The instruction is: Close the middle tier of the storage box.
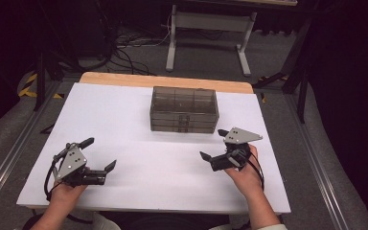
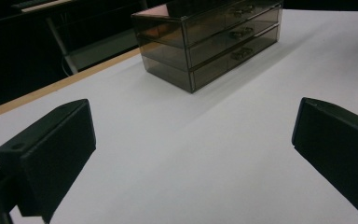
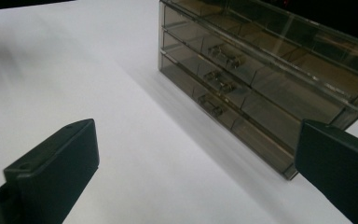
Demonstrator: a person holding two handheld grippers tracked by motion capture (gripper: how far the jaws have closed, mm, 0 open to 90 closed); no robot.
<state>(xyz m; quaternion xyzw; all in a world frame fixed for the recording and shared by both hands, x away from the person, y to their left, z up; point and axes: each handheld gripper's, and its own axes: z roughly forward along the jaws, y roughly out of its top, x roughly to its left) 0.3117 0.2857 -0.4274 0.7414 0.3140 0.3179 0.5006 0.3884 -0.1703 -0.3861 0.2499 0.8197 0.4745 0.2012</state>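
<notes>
A smoky clear three-drawer organizer (image 1: 184, 109) sits mid-bench (image 1: 124, 120) toward the far edge, long axis crosswise, handles facing the person, drawers closed. Right gripper (image 1: 214, 145) nearest, left gripper (image 1: 100, 153) well apart; both jaws wide, empty.

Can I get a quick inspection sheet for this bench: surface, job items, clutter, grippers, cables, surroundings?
Surface: white table top with a wooden strip along the far edge.
Job's things: smoky clear drawer box, three drawers, all shut, upright near the far middle.
Clutter: nothing seen.
Grippers: left gripper open, nothing between its jaws, near the front left. Right gripper open, nothing between its jaws, close to the box's right front corner, not touching it.
Cables: one trails from each gripper; a tangle of cables lies on the floor behind.
Surroundings: dark room, a white stand on a grey floor beyond the table.
</notes>
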